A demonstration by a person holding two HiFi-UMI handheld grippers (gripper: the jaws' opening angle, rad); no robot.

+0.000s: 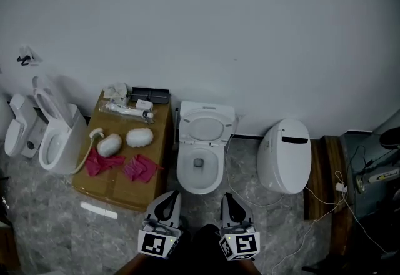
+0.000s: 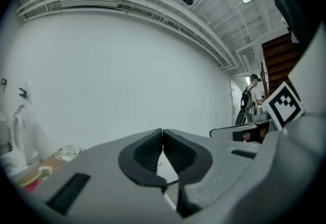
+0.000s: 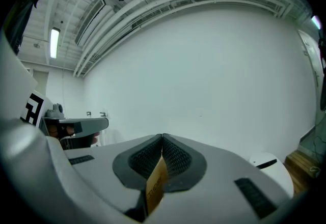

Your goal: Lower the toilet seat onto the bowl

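head view looks steeply down on 3 toilets along a white wall (image 1: pixel 206 24), and the middle toilet (image 1: pixel 199 170) serves as the landmark. its toilet seat (image 1: pixel 218 134) stands raised, leaning back toward the wall above the open bowl, not down on the rim.

the left gripper (image 1: pixel 169 195) and right gripper (image 1: pixel 229 197) hang side by side just in front of the middle toilet, near its front edge but apart from it, touching nothing. left gripper view shows its jaws together, pad tips meeting with nothing between them. right gripper view shows those jaws together at the tips too, and a small tan printed tag (image 3: pixel 155 185) hangs in the gap below where the pads meet.

left of the middle toilet, just beside it, sits a brown cardboard box (image 1: pixel 125 189) as a surface. on it lie 2 white fluffy pads (image 1: pixel 139 137), 2 pink cloths (image 1: pixel 140 168), a white bottle (image 1: pixel 128 110) on its side and, at the end nearest the wall, a black tray (image 1: pixel 150 94). a white strip (image 1: pixel 98 209) lies on the floor in front of the box. further left of the middle toilet stands another toilet (image 1: pixel 59 142) with its lid up. right of the middle toilet stands a white toilet with its lid shut (image 1: pixel 285 155), and white cables (image 1: pixel 322 205) run over the floor near it. left gripper view also shows a person with a backpack (image 2: pixel 249 101) far off.
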